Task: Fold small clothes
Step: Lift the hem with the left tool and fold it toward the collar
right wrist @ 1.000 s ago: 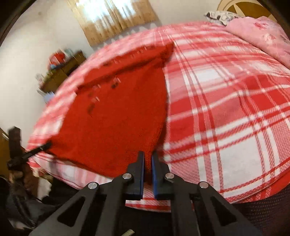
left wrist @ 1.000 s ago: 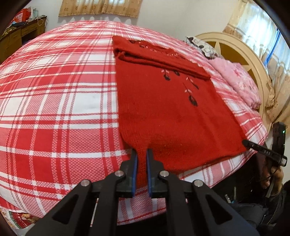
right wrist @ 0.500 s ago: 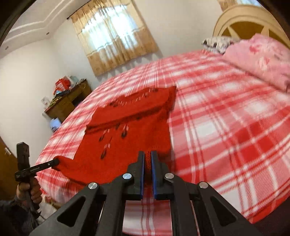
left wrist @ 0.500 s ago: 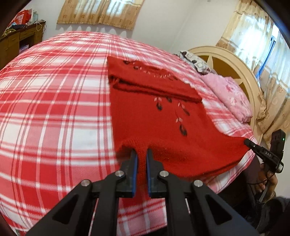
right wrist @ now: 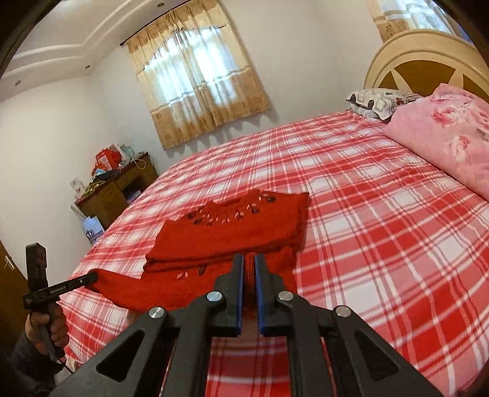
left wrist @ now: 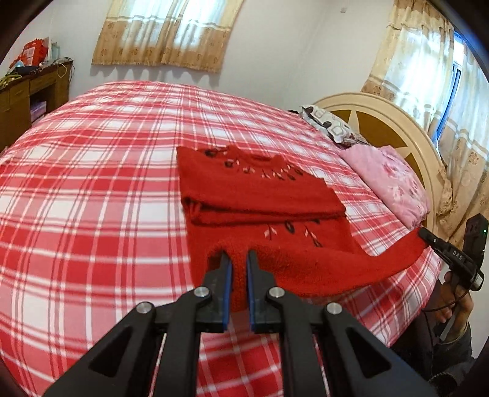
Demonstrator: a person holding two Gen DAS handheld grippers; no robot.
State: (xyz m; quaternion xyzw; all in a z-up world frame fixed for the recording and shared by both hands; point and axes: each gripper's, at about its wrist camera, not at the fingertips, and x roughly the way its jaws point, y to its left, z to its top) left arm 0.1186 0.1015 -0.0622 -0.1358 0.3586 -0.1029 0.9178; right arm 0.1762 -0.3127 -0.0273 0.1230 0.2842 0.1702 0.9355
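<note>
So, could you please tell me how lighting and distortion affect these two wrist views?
Left wrist view: fisheye bows the plaid bedspread; the curtained window glares; the red sweater stays sharp. Right wrist view: the window blows out and dark vignetting rings the corners.

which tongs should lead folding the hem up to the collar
Neither: left tongs and right tongs each pinch a hem corner of the sweater, lifted alike, so they should probably move together.
</note>
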